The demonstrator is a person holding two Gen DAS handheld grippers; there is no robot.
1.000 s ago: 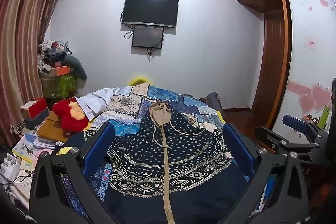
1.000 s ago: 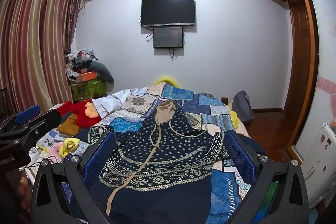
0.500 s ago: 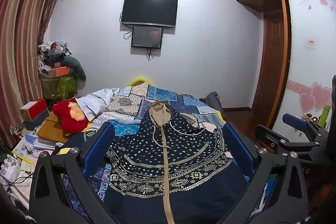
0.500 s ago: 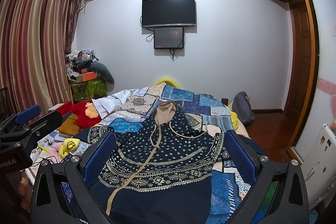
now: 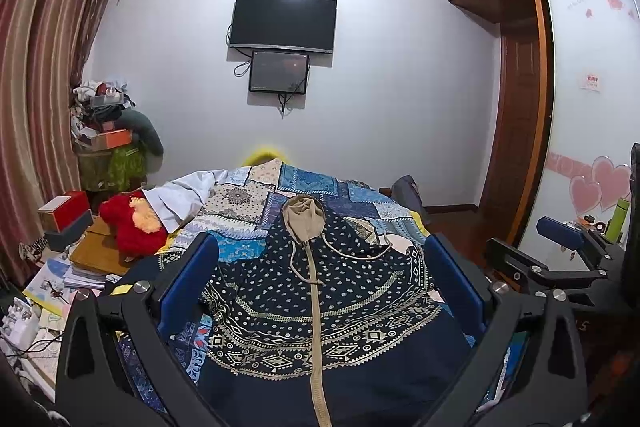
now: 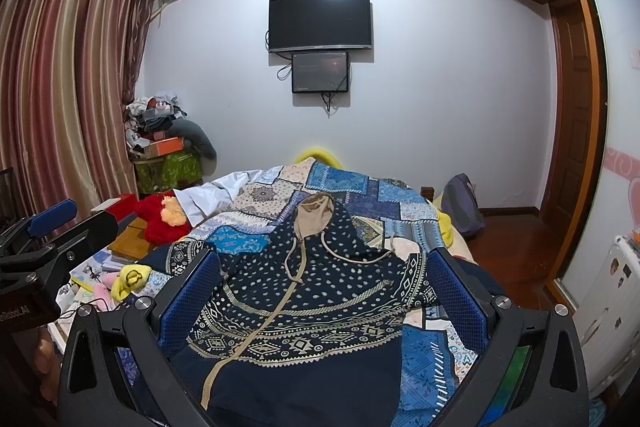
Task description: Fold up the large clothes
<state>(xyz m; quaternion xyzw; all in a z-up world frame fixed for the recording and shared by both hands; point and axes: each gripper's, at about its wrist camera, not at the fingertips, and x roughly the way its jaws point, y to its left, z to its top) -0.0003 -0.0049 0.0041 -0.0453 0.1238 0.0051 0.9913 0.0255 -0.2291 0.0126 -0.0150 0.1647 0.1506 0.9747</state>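
A large dark navy hooded jacket (image 5: pixel 320 303) with pale dots and geometric bands lies face up and spread flat on the patchwork quilt (image 5: pixel 308 183) of a bed, its tan-lined hood (image 5: pixel 303 215) pointing away from you toward the wall and its tan zipper (image 5: pixel 316 327) running down the middle toward you. Nothing on it looks folded, so you appear to be at the very start — the garment is laid out and neither tool has taken hold. Your left gripper (image 5: pixel 320 281) hovers above the jacket with its blue pads wide apart and nothing between them; your right gripper (image 6: pixel 324 287) hangs beside it, above the jacket's right half, just as wide and just as empty. The left sleeve seems partly tucked under near the jacket's left edge, though this is hard to tell. The next move probably calls for lowering each tool to an outer edge of the jacket — a sleeve or shoulder — pinching only the jacket cloth, not the quilt beneath, then carrying that side across the zipper. Left of the jacket, off the bed's edge, sits a red plush toy (image 5: pixel 128 227); beyond the hood, a dark television (image 5: pixel 283 22) hangs on the wall.
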